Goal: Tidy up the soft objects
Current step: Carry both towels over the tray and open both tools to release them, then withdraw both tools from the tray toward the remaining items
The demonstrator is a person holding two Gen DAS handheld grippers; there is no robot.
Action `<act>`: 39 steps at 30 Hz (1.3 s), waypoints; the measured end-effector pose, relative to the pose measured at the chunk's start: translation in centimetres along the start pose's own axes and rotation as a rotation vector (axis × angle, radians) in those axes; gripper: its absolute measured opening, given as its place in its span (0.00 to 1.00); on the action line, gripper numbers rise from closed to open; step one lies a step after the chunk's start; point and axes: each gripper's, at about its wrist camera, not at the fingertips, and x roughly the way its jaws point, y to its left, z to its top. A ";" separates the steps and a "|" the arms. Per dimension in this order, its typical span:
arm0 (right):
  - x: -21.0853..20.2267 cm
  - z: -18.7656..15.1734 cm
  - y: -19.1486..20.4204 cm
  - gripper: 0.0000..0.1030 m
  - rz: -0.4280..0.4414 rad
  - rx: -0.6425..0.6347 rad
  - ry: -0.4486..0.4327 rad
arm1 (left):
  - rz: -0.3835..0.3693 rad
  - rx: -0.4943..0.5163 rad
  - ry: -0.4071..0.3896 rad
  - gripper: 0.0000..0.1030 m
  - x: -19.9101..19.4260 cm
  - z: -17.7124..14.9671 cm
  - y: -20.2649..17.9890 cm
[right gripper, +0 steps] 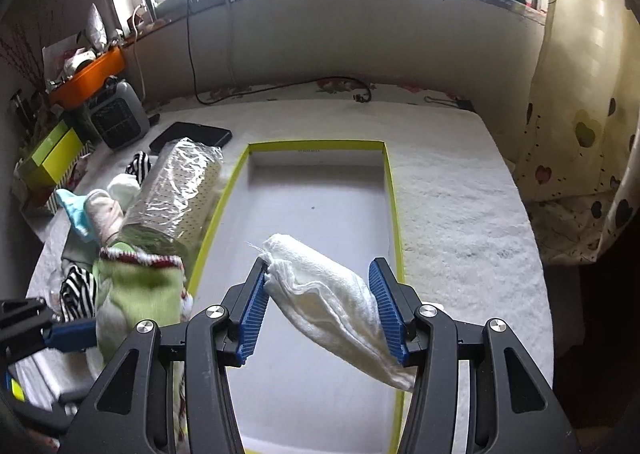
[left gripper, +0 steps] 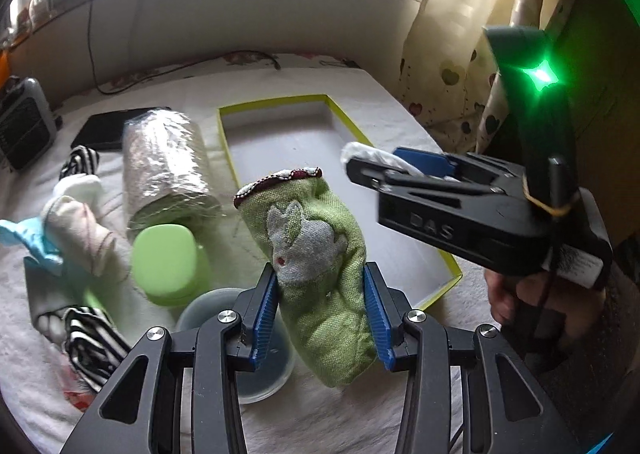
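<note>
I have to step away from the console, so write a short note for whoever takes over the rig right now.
Left gripper: shut on the green rabbit cloth, held above the bed.
Right gripper: shut on the rolled white towel, held over the yellow-rimmed tray.
Done: both items picked up; nothing lies in the tray yet.
Left: set both into the tray, then fetch the pile at the tray's left: striped cloth, white socks, blue cloth.
</note>
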 end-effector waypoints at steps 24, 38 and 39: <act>0.2 0.2 -1.3 0.70 0.025 0.058 0.017 | 0.012 0.007 0.013 0.44 0.5 -0.7 -0.5; -3.4 -5.7 0.6 0.70 -0.091 0.014 0.013 | 0.026 -0.041 -0.048 0.45 -3.8 -2.4 1.5; -3.2 -6.0 0.9 0.70 -0.098 0.003 0.022 | 0.029 -0.040 -0.051 0.45 -4.0 -2.6 1.6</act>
